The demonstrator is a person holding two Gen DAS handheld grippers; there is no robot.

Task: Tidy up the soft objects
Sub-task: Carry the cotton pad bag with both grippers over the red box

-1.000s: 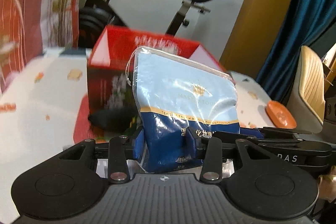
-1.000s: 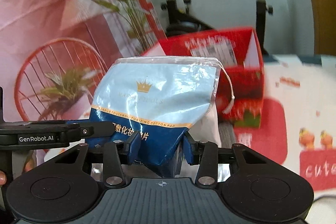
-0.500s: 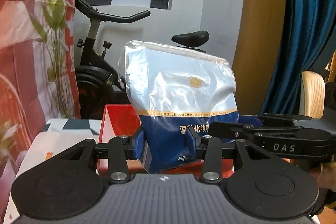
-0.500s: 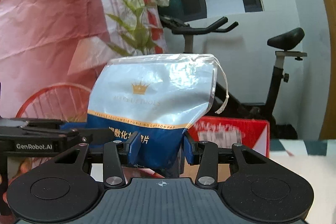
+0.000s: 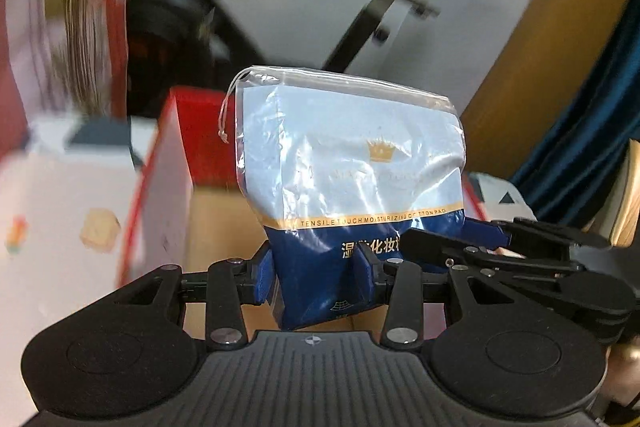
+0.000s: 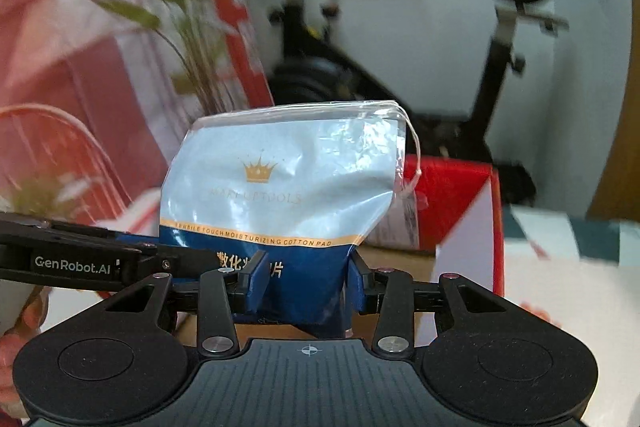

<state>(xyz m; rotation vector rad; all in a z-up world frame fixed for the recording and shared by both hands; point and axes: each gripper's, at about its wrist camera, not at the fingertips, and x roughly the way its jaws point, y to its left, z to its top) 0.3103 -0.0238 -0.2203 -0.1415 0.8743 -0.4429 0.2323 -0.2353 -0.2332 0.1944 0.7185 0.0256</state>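
A soft blue-and-white cotton pad bag (image 5: 352, 179) with a gold crown and a drawstring is held upright in the air by both grippers. My left gripper (image 5: 316, 275) is shut on its dark blue bottom. My right gripper (image 6: 306, 287) is shut on the same bottom from the other side; the bag (image 6: 280, 187) fills the middle of its view. Each gripper shows in the other's view, the right one (image 5: 500, 251) and the left one (image 6: 88, 259). An open red cardboard box (image 5: 176, 171) lies right behind and below the bag, also in the right wrist view (image 6: 460, 203).
The box stands on a white patterned table cover (image 5: 52, 211). An exercise bike (image 6: 500, 39) stands behind the table by the white wall. A plant (image 6: 180, 7) and a red-and-white cloth are at the left. A blue curtain (image 5: 592, 115) hangs at the right.
Both grippers have tilted back down with the bag. The red box, low in view half a second ago, now shows its open inside right behind the bag.
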